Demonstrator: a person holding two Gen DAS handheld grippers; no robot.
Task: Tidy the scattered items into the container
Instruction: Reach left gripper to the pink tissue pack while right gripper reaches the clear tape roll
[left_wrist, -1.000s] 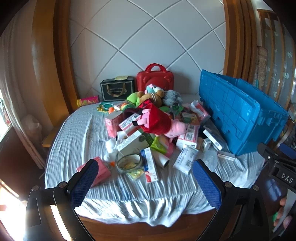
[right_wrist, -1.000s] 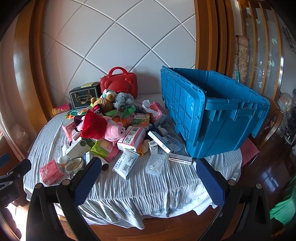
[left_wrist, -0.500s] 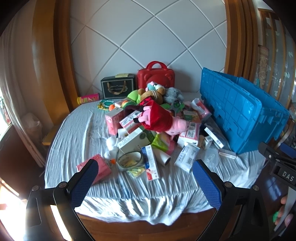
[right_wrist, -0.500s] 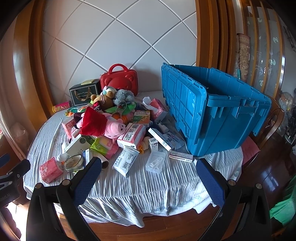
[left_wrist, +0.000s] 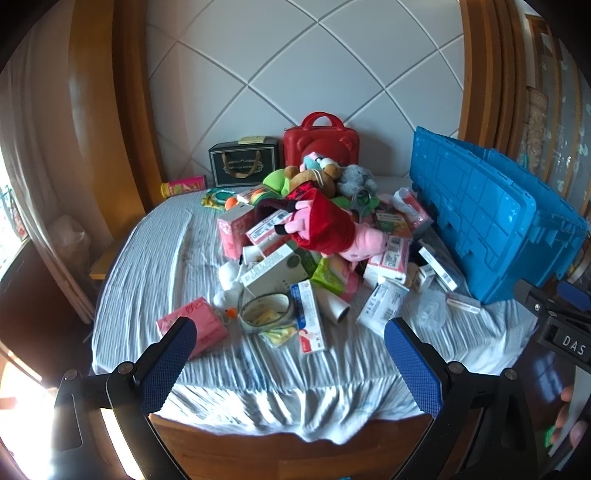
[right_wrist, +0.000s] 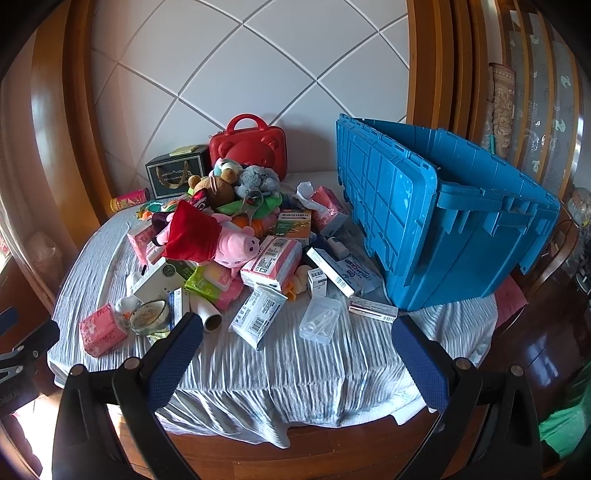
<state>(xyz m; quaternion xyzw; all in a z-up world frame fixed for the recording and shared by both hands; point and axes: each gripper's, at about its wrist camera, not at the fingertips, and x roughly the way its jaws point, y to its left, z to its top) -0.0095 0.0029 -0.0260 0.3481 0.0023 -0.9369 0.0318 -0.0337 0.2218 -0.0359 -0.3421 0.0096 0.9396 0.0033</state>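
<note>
Now hovering before clutter, nothing picked.
Left tool (left_wrist: 284, 360) and right tool (right_wrist: 295, 354) hanging spread, empty, readying for blue container (right_wrist: 443, 221) ahead-right.

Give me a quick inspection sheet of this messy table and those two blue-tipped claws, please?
Surface: round table under a wrinkled pale cloth.
Job's things: blue crate stands open on the table's right side; its inside is hidden. A heap of boxes, packets and soft toys lies left of it, topped by a pink pig plush; a clear plastic case lies apart, nearest the front edge.
Clutter: red case and dark gift box at the back wall.
Grippers: left gripper and right gripper both open, empty, short of the table.
Cables: nothing seen.
Surroundings: white tiled wall, wooden frames, a chair behind the crate.
</note>
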